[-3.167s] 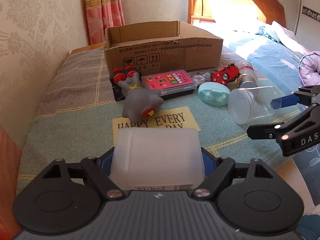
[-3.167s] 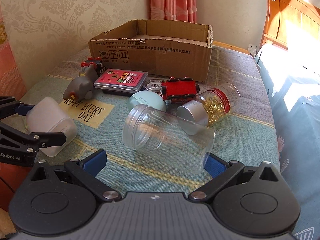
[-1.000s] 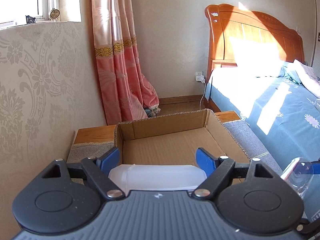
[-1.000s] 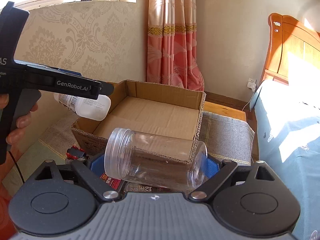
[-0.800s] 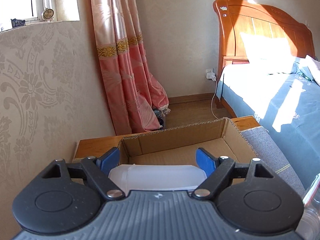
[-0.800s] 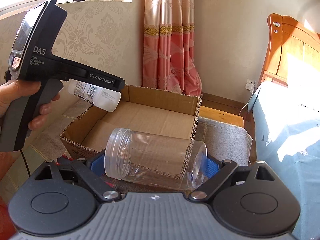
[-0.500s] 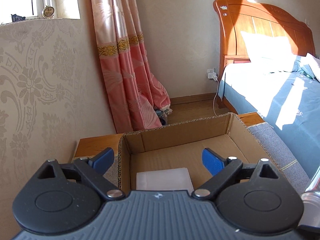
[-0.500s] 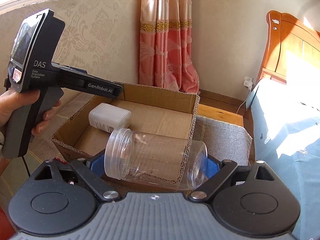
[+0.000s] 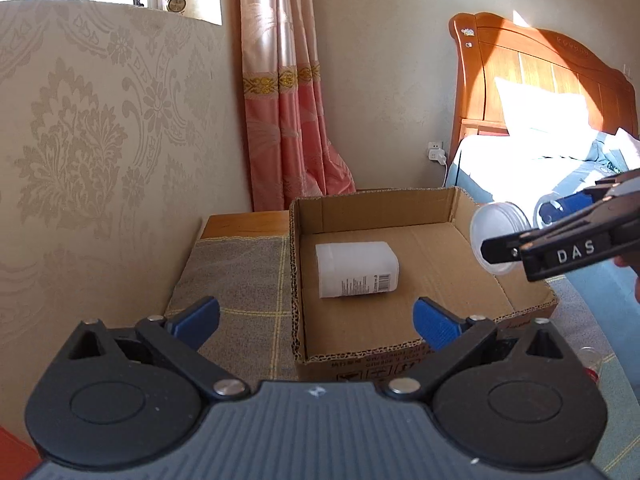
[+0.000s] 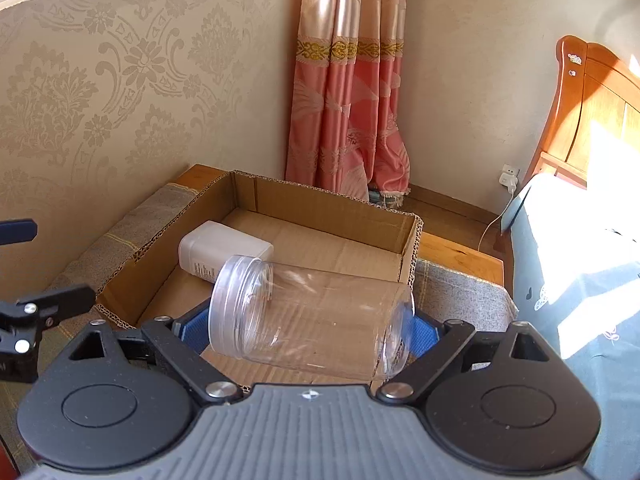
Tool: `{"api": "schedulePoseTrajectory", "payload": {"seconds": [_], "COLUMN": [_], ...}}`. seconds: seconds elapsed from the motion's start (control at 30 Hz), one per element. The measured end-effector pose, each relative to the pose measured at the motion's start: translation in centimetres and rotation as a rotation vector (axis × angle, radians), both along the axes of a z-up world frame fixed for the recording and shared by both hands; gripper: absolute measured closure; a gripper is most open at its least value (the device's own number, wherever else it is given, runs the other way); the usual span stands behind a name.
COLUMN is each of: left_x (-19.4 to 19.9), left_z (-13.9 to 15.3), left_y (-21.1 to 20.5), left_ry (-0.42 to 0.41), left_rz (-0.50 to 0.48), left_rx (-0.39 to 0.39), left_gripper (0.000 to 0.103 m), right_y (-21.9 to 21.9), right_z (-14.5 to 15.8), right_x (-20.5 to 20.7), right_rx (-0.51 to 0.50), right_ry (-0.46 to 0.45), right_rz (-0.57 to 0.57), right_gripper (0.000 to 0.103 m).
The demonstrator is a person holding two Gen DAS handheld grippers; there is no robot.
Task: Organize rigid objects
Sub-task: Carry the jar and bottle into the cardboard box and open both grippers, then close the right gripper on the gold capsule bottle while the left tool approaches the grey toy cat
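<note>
"DAS" on R gripper (image 9: 576, 246)

A pink curtain (image 9: 288, 120) hangs beside a wooden headboard (image 9: 540, 80).

Left hand-held gripper (image 9: 316, 322) agape, right hand-held gripper (image 10: 308, 328) clamped.

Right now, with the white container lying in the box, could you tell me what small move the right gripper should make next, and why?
Probably ease the right gripper forward and down over the cardboard box, then open. It is shut on the clear jar, which hangs sideways near the box's front edge, and the floor beside the white container is bare. The left gripper is open.
</note>
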State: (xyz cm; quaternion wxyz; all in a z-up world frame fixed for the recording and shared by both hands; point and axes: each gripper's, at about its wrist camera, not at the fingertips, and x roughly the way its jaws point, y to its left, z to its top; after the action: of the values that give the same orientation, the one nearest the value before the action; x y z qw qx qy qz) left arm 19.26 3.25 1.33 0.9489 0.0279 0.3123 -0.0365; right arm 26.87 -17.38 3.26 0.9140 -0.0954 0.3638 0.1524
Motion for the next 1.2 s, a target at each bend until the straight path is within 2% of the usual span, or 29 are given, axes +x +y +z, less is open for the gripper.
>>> {"api": "schedulePoseTrajectory", "payload": {"seconds": [0.17,0.23,0.33,0.6,0.8,1.2], "left_x": [-1.4,-1.6,-1.8,-2.7,-3.6,-5.8], "left_z": [-1.6,-1.9,-1.9,-2.3,-2.9,-4.6], "left_y": [0.8,1.1,1.4,1.4,1.1,-0.1], "left_ry": [0.048,0.053,0.045,0.056,0.081,0.109], "left_rz": [0.002,-0.007,0.009,-0.018,-0.030,-0.126], "left_rx": [-0.037,-0.040,-0.025,-0.030,-0.025,-0.016], "left_gripper": [0.001,0.001,0.001,0.001,0.001,0.001], "right_y": [1.7,2.0,2.3,1.8,-0.4,-7.6], "right_z": [-0.4,-0.5,-0.4,0.1,-0.4,-6.1], "right_x": [3.8,5.1,5.7,1.4,-2.9,-8.6], "right_rx": [-0.039,-0.027,-0.020,-0.022,0.009,0.119], "right_ry": [-0.006,-0.007,0.009,0.004,0.009,0.109], "right_rz": [-0.008,-0.009,-0.019,0.022,0.028,-0.040], "right_gripper": [0.007,0.000,0.000,0.000,0.000,0.000]}}
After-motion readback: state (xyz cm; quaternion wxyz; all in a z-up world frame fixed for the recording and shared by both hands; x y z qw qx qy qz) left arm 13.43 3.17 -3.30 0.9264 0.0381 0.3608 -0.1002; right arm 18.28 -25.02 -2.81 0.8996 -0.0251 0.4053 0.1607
